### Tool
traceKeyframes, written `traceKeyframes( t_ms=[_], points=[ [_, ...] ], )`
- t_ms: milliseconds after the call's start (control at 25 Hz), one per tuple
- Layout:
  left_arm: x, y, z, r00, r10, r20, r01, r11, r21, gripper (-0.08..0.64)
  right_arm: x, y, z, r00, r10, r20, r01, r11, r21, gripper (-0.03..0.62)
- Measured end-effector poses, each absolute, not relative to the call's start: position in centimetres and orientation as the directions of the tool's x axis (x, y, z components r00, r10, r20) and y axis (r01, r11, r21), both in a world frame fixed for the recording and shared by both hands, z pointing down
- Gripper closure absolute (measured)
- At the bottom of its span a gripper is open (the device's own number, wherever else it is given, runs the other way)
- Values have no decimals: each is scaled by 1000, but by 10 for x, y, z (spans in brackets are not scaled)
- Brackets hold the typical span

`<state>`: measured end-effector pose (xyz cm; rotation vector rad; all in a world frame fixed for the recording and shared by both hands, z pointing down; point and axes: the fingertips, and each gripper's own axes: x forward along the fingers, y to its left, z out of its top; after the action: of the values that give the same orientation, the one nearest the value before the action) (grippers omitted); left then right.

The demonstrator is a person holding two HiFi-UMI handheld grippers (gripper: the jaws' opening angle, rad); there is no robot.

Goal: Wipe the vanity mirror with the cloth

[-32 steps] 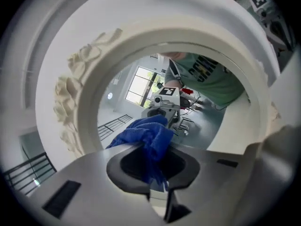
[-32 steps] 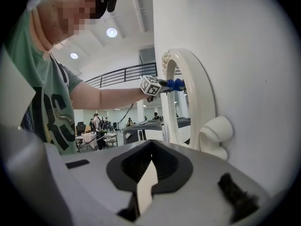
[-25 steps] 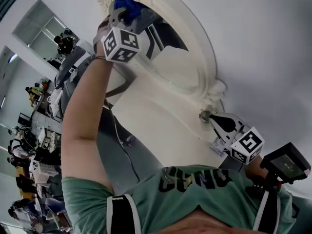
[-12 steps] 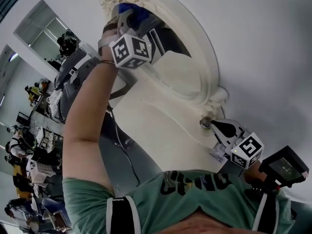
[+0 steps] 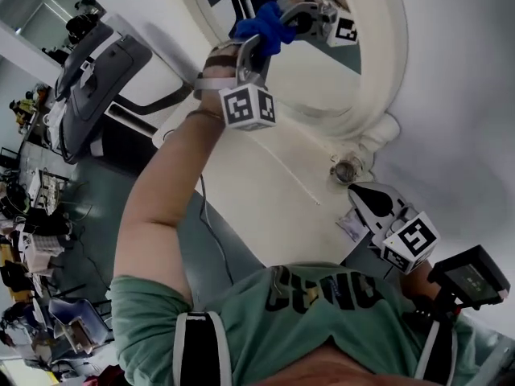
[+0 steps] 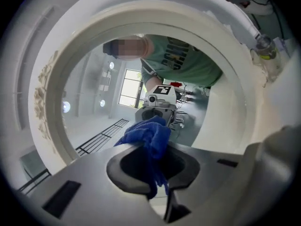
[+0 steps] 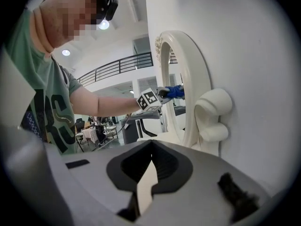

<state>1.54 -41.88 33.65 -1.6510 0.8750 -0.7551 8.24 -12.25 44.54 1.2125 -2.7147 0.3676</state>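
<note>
At the far left of the head view a grey exercise machine (image 5: 96,63) stands on the floor of a large hall. Next comes the person's bare left forearm (image 5: 161,207), raised towards the mirror. The left claw (image 5: 261,43) is clamped on a crumpled deep-blue cloth (image 5: 264,24). In the left gripper view the claw (image 6: 157,173) has both jaws closed on the fabric (image 6: 148,133), which bunches above them and trails down between them.

The cloth sits at the glass of the oval vanity mirror with a thick white moulded frame (image 5: 386,71), in the left part of the pane. It seems to touch the glass, since the claw's reflection lies just beside it. The right gripper view shows the cloth (image 7: 175,91) at the face of the mirror (image 7: 188,79), roughly halfway up.

Below the mirror lies the white vanity surface (image 5: 265,191). A small clear glass jar (image 5: 348,169) stands on it near the frame's scrolled foot. Right of that, the right claw (image 5: 362,195) is held low, near the jar and well apart from the mirror's glass. In its own view the right claw (image 7: 143,192) is drawn to a thin slit, with nothing between its jaws. A plain white wall (image 5: 467,95) fills the right side.
</note>
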Motion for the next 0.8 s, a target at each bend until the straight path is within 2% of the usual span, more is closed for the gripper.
traceKeyframes(
  t_ms=[200, 400, 560, 680, 800],
  points=[
    [13, -417, 487, 502, -829, 249, -74, -328, -942, 500, 91, -117, 474, -640, -700, 318, -765, 619, -177, 580],
    [9, -419, 586, 453, -786, 421, 31, -458, -888, 500, 99, -117, 489, -622, -695, 359, -779, 597, -193, 580],
    [8, -418, 596, 452, -764, 461, 55, -493, -869, 511, 103, -115, 490, -610, -700, 373, -789, 582, -197, 580],
    [8, -420, 598, 438, -751, 493, 124, -493, -861, 512, 103, -116, 486, -610, -708, 357, -788, 587, -184, 580],
    [7, -419, 610, 414, -700, 582, 184, -562, -807, 509, 99, -118, 474, -614, -719, 325, -785, 598, -161, 580]
  ],
)
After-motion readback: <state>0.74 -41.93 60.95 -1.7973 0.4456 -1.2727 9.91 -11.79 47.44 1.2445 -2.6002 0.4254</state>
